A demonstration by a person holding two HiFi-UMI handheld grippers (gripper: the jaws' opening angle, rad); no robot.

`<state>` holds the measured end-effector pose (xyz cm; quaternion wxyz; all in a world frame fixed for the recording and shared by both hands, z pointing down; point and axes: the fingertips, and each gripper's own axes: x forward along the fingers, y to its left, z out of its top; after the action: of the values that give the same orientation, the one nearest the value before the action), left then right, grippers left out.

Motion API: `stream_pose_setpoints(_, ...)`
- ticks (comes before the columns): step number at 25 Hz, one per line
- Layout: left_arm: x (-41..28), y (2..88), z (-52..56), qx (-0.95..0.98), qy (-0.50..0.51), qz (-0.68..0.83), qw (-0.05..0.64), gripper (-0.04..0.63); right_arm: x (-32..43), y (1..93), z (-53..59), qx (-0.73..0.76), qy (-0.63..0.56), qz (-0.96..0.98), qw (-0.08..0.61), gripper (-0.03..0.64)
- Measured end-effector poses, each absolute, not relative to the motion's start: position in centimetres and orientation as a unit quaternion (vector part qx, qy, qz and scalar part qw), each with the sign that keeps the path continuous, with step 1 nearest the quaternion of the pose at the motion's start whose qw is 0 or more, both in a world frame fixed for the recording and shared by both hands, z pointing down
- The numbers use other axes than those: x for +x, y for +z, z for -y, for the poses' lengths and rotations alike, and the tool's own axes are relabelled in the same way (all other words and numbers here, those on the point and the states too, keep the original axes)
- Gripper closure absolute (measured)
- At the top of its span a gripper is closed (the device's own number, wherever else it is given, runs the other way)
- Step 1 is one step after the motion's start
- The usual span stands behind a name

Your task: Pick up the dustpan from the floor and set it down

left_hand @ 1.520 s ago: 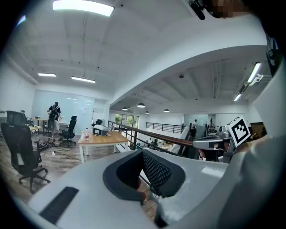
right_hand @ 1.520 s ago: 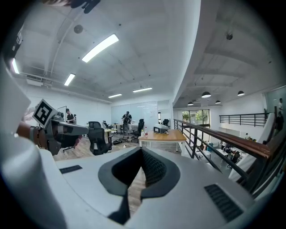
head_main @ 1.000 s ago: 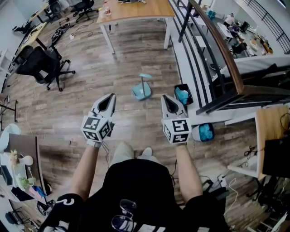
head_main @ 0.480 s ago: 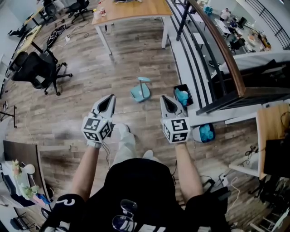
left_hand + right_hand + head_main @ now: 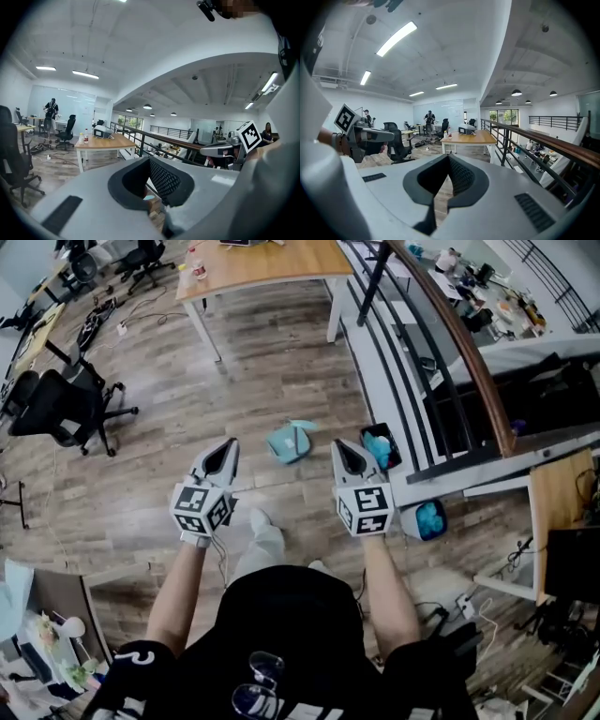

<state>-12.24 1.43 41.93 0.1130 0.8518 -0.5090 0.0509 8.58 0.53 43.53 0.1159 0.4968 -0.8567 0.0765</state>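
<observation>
**Dustpan on the floor beyond two outstretched grippers**

A teal dustpan (image 5: 291, 442) lies on the wood-plank floor (image 5: 169, 437), near the floor's right edge, where a dark railing (image 5: 459, 343) with a wooden top rail runs. Just right of the dustpan, at that edge, stands a black bin (image 5: 392, 457) with teal contents. A round tub (image 5: 406, 519), also holding something teal, sits nearer the person. The left gripper (image 5: 229, 442) and right gripper (image 5: 339, 443) are held out side by side, clear of the dustpan, each with its jaws meeting at a point. A wooden table (image 5: 272, 259) stands toward the floor's far edge, and a black office chair (image 5: 56, 404) toward its left edge.
</observation>
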Motion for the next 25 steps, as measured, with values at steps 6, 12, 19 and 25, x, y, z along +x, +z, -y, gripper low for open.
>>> stream_pose_setpoints(6, -17.2, 42.0, 4.2, 0.859, 0.044, 0.495, 0.123, 0.601, 4.1, 42.8, 4.6, 0.513, 0.069, 0.847, 0.122, 0.623)
stream_pose_setpoints(12, -21.0, 43.0, 8.2, 0.865, 0.037, 0.483, 0.133, 0.601, 0.6, 43.5, 8.0, 0.526, 0.076, 0.837, 0.131, 0.623)
stream_pose_setpoints(19, -23.0, 43.4, 11.0, 0.865, 0.035, 0.481, 0.141, 0.601, -1.3, 43.5, 10.7, 0.530, 0.077, 0.834, 0.136, 0.623)
stream_pose_setpoints(25, -22.6, 43.0, 12.9, 0.858, 0.036, 0.493, 0.140, 0.601, -1.4, 43.6, 13.3, 0.514, 0.081, 0.843, 0.136, 0.623)
